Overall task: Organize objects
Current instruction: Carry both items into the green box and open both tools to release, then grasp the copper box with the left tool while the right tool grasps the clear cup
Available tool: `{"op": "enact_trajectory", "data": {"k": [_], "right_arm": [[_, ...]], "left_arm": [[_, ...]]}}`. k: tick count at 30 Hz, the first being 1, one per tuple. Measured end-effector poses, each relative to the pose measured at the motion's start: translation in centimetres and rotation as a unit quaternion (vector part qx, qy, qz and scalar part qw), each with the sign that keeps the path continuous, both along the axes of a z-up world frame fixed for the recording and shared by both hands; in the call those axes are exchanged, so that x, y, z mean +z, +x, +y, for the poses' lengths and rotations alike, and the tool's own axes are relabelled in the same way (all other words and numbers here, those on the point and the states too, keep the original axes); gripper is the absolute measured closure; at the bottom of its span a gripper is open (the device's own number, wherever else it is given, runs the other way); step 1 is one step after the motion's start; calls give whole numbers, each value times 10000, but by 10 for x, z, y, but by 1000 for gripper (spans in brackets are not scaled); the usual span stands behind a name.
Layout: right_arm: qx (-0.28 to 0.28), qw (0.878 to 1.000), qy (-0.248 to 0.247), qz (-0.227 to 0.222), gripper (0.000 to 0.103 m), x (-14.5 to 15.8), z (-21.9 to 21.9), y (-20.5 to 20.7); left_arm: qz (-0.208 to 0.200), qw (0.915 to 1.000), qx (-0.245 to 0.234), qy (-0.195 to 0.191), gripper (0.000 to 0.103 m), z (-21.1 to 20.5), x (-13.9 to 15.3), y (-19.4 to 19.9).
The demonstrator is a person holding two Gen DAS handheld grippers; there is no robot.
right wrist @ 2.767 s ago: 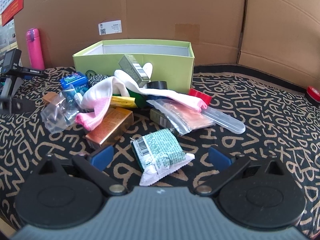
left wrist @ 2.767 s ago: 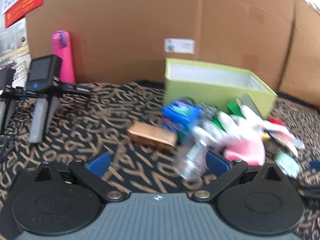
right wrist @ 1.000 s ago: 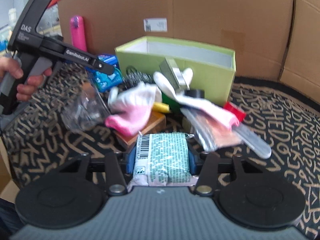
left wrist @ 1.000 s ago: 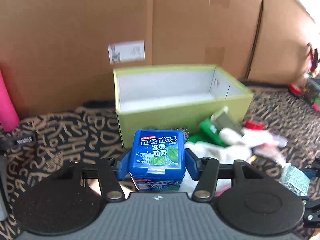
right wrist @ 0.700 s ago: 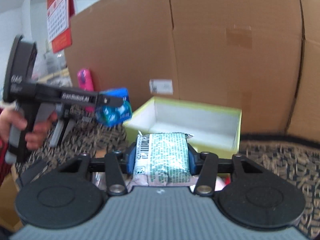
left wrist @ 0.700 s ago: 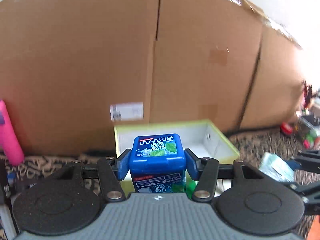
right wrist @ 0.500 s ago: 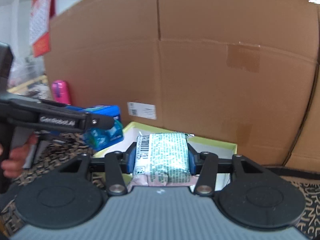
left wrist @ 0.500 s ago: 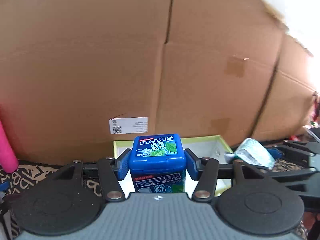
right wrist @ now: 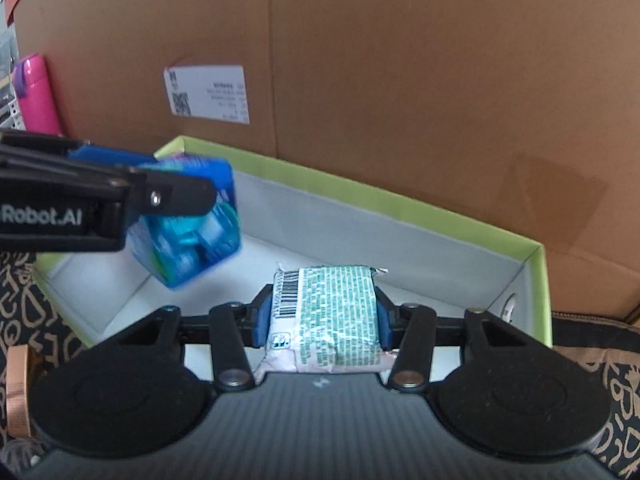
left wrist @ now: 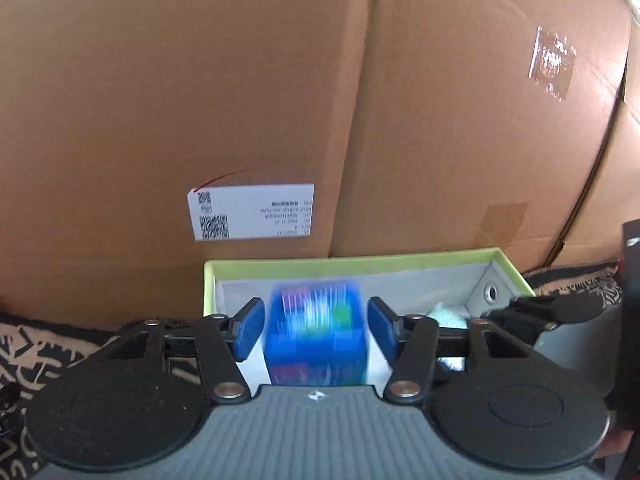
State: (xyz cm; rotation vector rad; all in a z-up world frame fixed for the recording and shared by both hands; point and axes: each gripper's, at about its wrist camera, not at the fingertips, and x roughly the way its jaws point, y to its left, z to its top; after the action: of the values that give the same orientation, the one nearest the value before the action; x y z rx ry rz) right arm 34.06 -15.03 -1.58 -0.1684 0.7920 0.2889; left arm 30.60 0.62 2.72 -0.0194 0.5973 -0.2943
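The blue Mentos box (left wrist: 318,334) is blurred between the spread pads of my left gripper (left wrist: 316,326), over the left end of the green box (left wrist: 360,260). In the right wrist view the Mentos box (right wrist: 192,224) hangs tilted just below the left gripper's fingers (right wrist: 176,196), above the floor of the green box (right wrist: 400,216). My right gripper (right wrist: 322,316) is shut on a green-and-white packet (right wrist: 326,316), held over the box's middle.
A cardboard wall (left wrist: 280,80) with a white label (left wrist: 252,210) stands right behind the green box. A pink bottle (right wrist: 36,92) stands at the far left. The patterned cloth (right wrist: 600,360) lies around the box. A copper-coloured box (right wrist: 16,392) lies at the lower left.
My left gripper has opened and the Mentos box is dropping out of it into the green box. Both grippers have moved forward over the box; the right one still holds its packet.
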Motion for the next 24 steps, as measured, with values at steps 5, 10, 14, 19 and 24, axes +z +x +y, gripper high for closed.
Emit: {"op": "enact_trajectory", "data": {"k": [5, 10, 14, 19, 24], "right_arm": [[36, 9992, -355, -199, 8, -7, 4, -1], [0, 9986, -258, -458, 5, 7, -7, -20], [-85, 9946, -37, -1030, 0, 42, -21, -55], [-125, 9871, 315, -1568, 0, 82, -40, -110], [-237, 9786, 753, -1900, 0, 100, -48, -159]], "left_arm": [[-267, 9996, -22, 3, 15, -3, -3, 0], [-372, 9990, 222, 52, 14, 1, 5, -16], [-706, 9968, 372, 14, 14, 8, 36, -49], [-1100, 9927, 450, 201, 11, 7, 68, -106], [-1188, 9921, 400, 70, 10, 16, 69, -159]]}}
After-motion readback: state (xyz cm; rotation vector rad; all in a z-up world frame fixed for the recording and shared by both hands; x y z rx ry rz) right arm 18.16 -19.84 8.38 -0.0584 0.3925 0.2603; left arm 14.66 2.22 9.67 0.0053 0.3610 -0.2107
